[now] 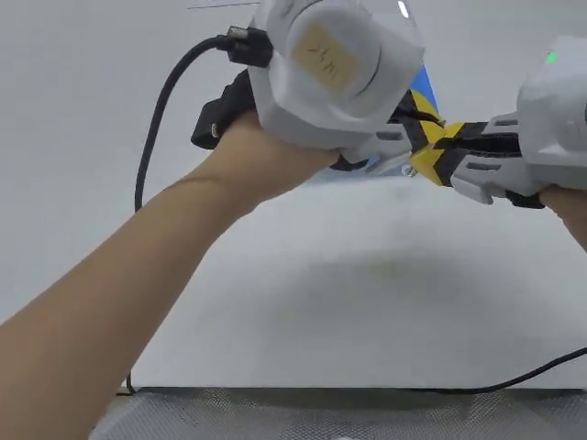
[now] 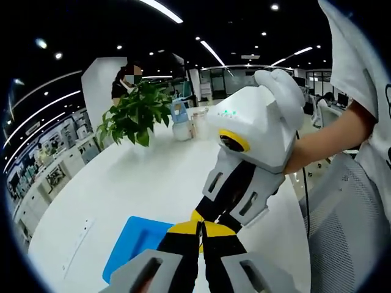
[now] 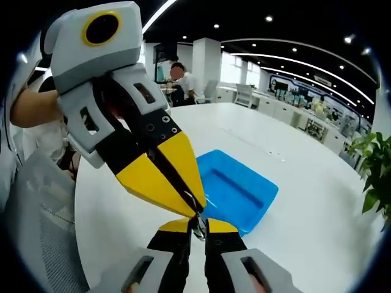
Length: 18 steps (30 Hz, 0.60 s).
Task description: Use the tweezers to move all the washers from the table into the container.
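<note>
My two grippers meet tip to tip in the air above the white table (image 1: 367,302). In the head view the left gripper (image 1: 433,137) reaches in from the left, and the right gripper (image 1: 451,145) comes from the right. The left gripper (image 2: 200,231) has its yellow jaws shut, as the right gripper view also shows (image 3: 197,210). The right gripper (image 3: 197,231) is shut on a thin metal piece (image 3: 199,226); what it is I cannot tell. The blue container (image 3: 239,189) lies on the table beyond the tips, also seen in the left gripper view (image 2: 131,244).
A black cable (image 1: 160,119) runs from the left gripper down across the table. A mesh chair back (image 1: 348,417) sits at the near edge. A potted plant (image 2: 134,113) and bottles (image 2: 183,122) stand at the table's far end.
</note>
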Each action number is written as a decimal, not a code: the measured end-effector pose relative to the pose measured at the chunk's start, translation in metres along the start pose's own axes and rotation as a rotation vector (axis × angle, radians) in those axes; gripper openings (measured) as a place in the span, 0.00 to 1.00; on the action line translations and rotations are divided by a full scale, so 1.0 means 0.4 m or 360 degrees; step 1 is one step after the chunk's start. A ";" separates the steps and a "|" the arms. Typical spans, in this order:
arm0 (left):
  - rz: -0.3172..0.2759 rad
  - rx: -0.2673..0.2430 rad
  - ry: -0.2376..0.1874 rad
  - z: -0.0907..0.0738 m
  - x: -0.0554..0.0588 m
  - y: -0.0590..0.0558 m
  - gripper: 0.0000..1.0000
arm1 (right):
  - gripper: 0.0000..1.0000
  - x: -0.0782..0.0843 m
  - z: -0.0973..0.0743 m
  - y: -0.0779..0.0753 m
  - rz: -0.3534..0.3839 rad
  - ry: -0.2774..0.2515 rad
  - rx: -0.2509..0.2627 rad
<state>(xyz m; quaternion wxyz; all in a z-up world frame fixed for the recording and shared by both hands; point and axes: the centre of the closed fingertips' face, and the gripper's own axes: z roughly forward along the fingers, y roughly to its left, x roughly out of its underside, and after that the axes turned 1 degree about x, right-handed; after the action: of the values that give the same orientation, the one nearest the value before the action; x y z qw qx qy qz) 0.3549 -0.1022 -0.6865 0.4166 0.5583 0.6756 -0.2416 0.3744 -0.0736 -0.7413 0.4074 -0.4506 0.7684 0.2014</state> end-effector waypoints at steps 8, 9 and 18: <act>0.0073 -0.0064 -0.0047 -0.050 -0.056 0.018 0.00 | 0.04 -0.074 -0.024 -0.002 -0.0065 -0.0080 0.0026; 0.0080 -0.0074 -0.0052 -0.053 -0.062 0.020 0.00 | 0.04 -0.083 -0.025 -0.006 -0.0072 -0.0092 0.0032; 0.0129 -0.0159 -0.0027 -0.054 -0.057 0.099 0.00 | 0.04 -0.134 0.014 -0.049 -0.0088 -0.0152 0.0050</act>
<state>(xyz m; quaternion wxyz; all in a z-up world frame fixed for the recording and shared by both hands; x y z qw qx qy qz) 0.3872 -0.0873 -0.6506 0.4591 0.5616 0.6600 -0.1954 0.4077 -0.0517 -0.7002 0.4559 -0.4552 0.7384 0.1993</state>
